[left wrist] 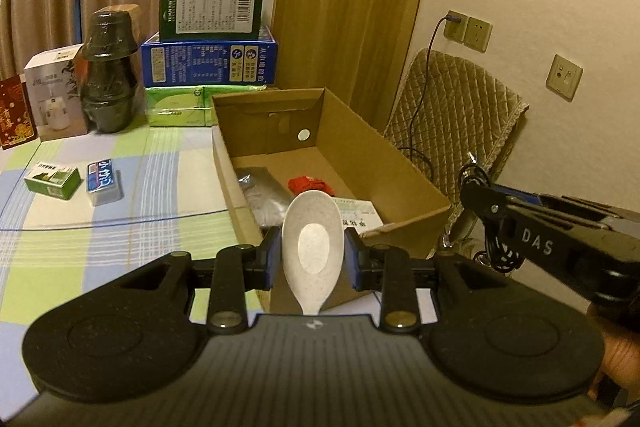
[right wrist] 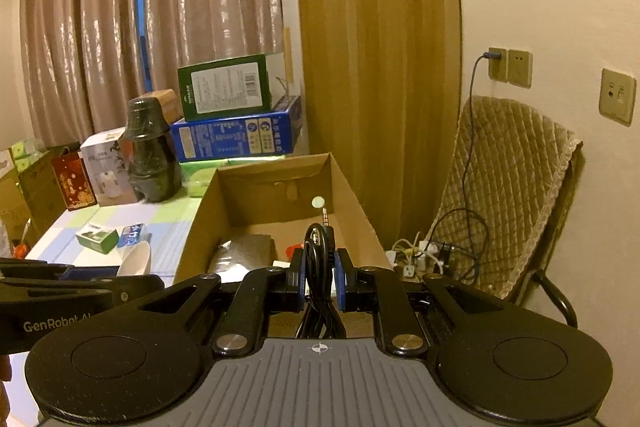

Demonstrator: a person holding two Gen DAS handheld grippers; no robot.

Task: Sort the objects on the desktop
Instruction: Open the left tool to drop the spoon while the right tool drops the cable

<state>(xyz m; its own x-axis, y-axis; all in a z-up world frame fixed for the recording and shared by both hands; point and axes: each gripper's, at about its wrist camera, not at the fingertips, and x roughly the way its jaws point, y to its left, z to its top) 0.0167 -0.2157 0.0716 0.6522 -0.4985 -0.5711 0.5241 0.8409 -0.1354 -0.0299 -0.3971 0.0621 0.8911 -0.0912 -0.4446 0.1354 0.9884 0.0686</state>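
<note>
Curtains and stacked cartons back the checked surface [left wrist: 120,227]. I hold the spoon [left wrist: 312,243] clamped bowl-up in my left claw [left wrist: 312,255], over the near edge of the box [left wrist: 400,163], ready to drop in, I judge. My right claw [right wrist: 320,279] is clamped on a coiled cable [right wrist: 318,267], plug up. The spoon's handle is hidden; the grey bag [left wrist: 264,191] and red item [left wrist: 310,183] in the box are unclear.

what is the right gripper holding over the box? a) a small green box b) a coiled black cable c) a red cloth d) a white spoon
b: the right gripper is shut on a coiled black cable with its plug sticking up, above the cardboard box; the white spoon is in the left gripper.
</note>
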